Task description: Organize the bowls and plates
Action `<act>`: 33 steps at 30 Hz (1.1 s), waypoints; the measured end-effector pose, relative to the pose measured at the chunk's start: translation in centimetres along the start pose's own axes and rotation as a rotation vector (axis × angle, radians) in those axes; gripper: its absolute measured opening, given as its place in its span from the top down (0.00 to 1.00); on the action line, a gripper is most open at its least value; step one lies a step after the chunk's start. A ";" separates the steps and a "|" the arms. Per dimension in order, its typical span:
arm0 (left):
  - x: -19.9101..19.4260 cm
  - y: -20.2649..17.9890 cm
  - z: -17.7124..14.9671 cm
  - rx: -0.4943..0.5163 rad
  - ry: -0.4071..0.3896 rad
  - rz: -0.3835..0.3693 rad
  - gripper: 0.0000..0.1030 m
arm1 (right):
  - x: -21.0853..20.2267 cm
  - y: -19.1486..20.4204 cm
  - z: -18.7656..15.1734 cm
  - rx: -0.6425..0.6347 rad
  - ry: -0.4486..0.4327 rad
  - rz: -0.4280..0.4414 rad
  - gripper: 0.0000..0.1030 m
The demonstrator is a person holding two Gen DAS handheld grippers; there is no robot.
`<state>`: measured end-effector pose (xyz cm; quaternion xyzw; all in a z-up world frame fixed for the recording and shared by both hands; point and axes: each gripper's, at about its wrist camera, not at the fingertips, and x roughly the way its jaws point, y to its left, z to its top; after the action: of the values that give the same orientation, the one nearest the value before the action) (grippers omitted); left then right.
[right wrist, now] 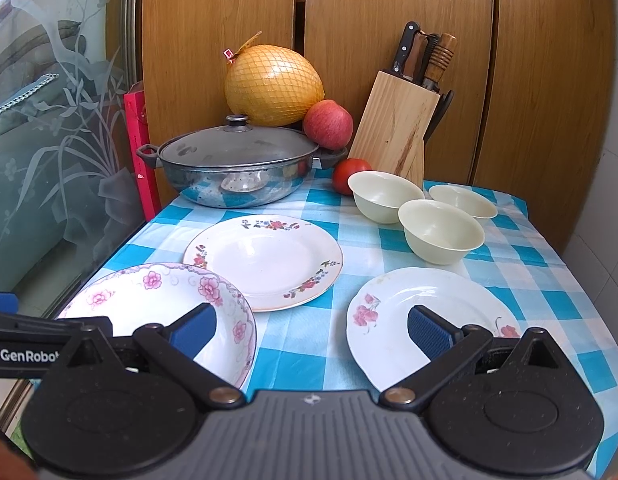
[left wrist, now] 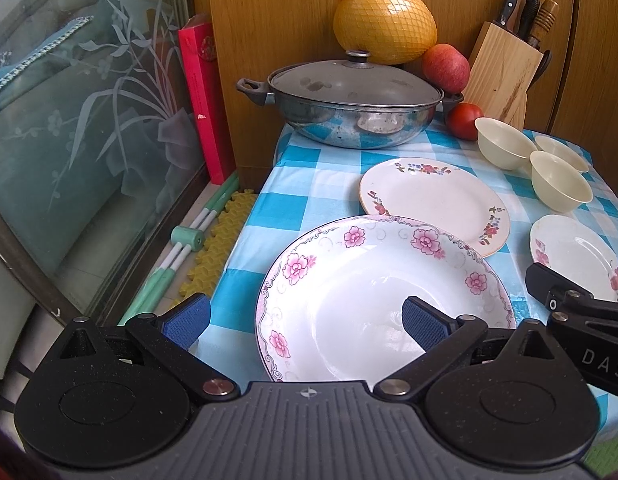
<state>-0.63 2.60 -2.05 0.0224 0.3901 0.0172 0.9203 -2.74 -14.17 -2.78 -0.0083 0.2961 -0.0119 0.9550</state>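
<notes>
Three plates lie on a blue-checked tablecloth. A deep plate with pink flowers (left wrist: 373,292) (right wrist: 149,304) is nearest on the left. A flat floral plate (left wrist: 433,200) (right wrist: 265,260) lies behind it. A white plate with red flowers (right wrist: 425,312) (left wrist: 577,256) is at the right front. Three cream bowls (right wrist: 439,230) (left wrist: 559,180) stand behind that. My left gripper (left wrist: 309,320) is open over the near edge of the deep plate. My right gripper (right wrist: 313,328) is open, with its right finger above the red-flowered plate. Neither holds anything.
At the back stand a lidded metal pot (right wrist: 233,168), a netted pomelo (right wrist: 273,84), an apple (right wrist: 328,123), a tomato (right wrist: 349,174) and a wooden knife block (right wrist: 395,132). A frosted glass panel (left wrist: 81,120) and a red box (left wrist: 205,100) are at the left.
</notes>
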 end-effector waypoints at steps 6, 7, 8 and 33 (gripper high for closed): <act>0.0 0.0 0.0 0.000 0.000 -0.001 0.00 | 0.0 0.0 0.0 0.001 0.001 0.002 0.03; 0.0 0.0 0.0 0.000 0.001 -0.001 0.00 | 0.0 0.0 0.1 0.001 0.001 0.003 0.03; 0.0 0.1 -0.1 -0.001 0.001 -0.001 0.00 | 0.0 0.1 0.1 0.001 0.002 0.003 0.03; 1.8 2.6 -0.1 -0.034 0.068 -0.017 0.01 | 1.5 0.3 -0.1 0.028 0.096 0.136 0.08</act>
<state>0.51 5.33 -3.30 0.0027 0.4209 0.0169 0.9069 -1.52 -13.91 -3.72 0.0257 0.3410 0.0485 0.9385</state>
